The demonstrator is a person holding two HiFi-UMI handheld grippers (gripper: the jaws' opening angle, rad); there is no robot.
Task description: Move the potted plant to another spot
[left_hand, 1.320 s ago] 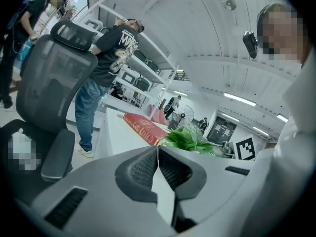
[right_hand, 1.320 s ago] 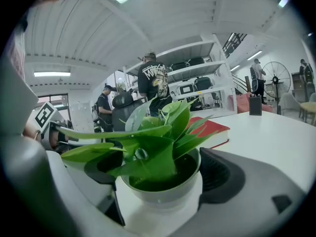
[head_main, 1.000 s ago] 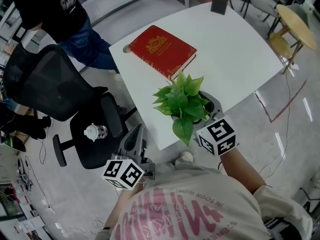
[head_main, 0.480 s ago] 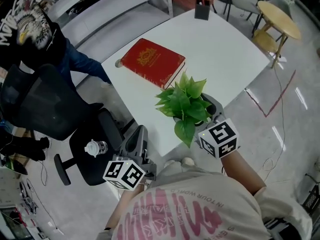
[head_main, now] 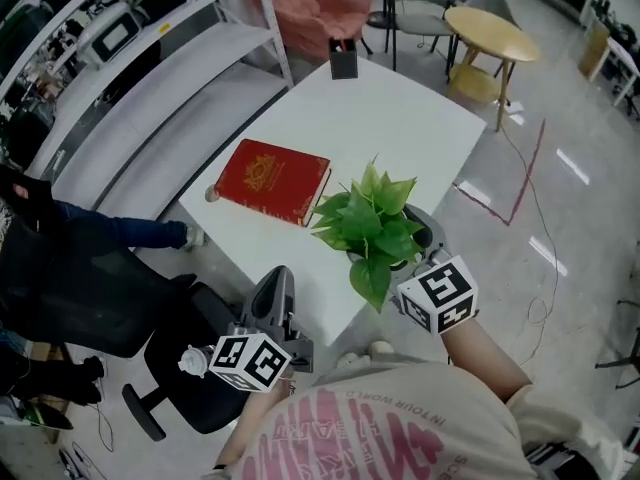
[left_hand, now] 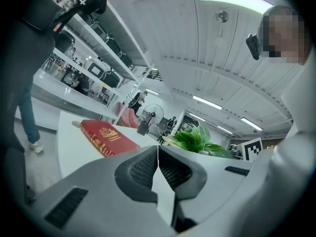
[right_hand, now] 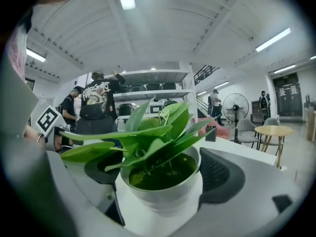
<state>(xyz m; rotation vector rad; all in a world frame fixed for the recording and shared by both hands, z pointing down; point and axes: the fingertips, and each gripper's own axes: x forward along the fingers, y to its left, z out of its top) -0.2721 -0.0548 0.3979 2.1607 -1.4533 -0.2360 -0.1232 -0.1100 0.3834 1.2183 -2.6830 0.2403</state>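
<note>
Right gripper view: the potted plant [right_hand: 163, 184] is clamped upright between the wide-set jaws of the right gripper [right_hand: 163, 174], at the near corner of the white table [head_main: 400, 128]. The left gripper [left_hand: 158, 168] is seen closed and empty to the plant's left, and bare tabletop lies ahead.

left gripper [left_hand: 158, 157] closed, right gripper [right_hand: 161, 176] clamped

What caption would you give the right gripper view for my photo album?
Leafy potted plant in a white pot, gripped between the right gripper's two padded jaws.
</note>
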